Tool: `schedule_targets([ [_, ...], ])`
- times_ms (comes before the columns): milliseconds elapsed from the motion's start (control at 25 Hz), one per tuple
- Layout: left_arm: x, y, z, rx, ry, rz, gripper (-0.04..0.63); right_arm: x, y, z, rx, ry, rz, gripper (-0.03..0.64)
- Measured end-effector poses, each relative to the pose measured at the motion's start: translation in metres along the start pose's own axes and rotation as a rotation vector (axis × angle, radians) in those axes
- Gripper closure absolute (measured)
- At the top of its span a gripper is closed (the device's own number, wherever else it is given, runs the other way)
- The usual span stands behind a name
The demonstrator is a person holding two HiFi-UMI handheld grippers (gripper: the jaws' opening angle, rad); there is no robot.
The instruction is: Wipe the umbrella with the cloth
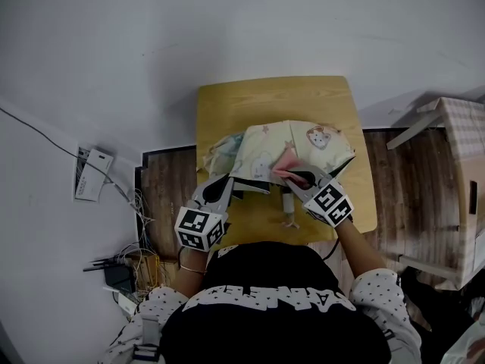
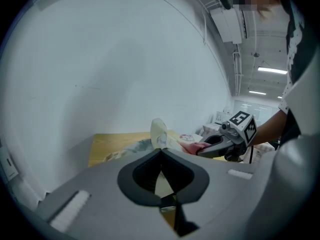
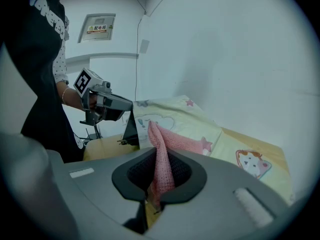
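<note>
A pale yellow umbrella (image 1: 292, 150) with cartoon prints lies spread on the wooden table (image 1: 227, 105). My left gripper (image 1: 222, 182) is shut on the umbrella's near left edge, and a fold of the umbrella fabric (image 2: 159, 134) rises from between its jaws. My right gripper (image 1: 301, 180) is shut on a pink cloth (image 1: 286, 162), which rests on the canopy. The pink cloth (image 3: 160, 154) stands up from the closed jaws against the canopy (image 3: 190, 121) in the right gripper view. The umbrella's handle (image 1: 289, 207) pokes out toward me between the two grippers.
The table stands against a white wall (image 1: 227, 29). To the right there is a wooden piece of furniture (image 1: 462, 173) on a dark wood floor. Low on the left wall a white box (image 1: 91, 174) hangs above tangled cables (image 1: 132, 260).
</note>
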State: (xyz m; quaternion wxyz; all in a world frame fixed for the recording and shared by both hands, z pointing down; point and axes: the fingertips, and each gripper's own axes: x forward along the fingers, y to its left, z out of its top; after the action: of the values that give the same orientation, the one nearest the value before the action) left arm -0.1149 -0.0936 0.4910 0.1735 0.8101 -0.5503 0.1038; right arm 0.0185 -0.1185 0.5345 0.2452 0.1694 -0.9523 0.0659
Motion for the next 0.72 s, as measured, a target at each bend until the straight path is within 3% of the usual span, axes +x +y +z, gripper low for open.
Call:
schedule_targets([
  [600,0.005,0.000,-0.001,0.005,0.007,-0.008,0.594,-0.018,0.033,-0.031,0.036,0.061,0.106,0.581],
  [720,0.006,0.000,0.002,0.006,0.003,-0.006,0.594,-0.024,0.029,-0.028,0.040,0.033,0.132,0.583],
])
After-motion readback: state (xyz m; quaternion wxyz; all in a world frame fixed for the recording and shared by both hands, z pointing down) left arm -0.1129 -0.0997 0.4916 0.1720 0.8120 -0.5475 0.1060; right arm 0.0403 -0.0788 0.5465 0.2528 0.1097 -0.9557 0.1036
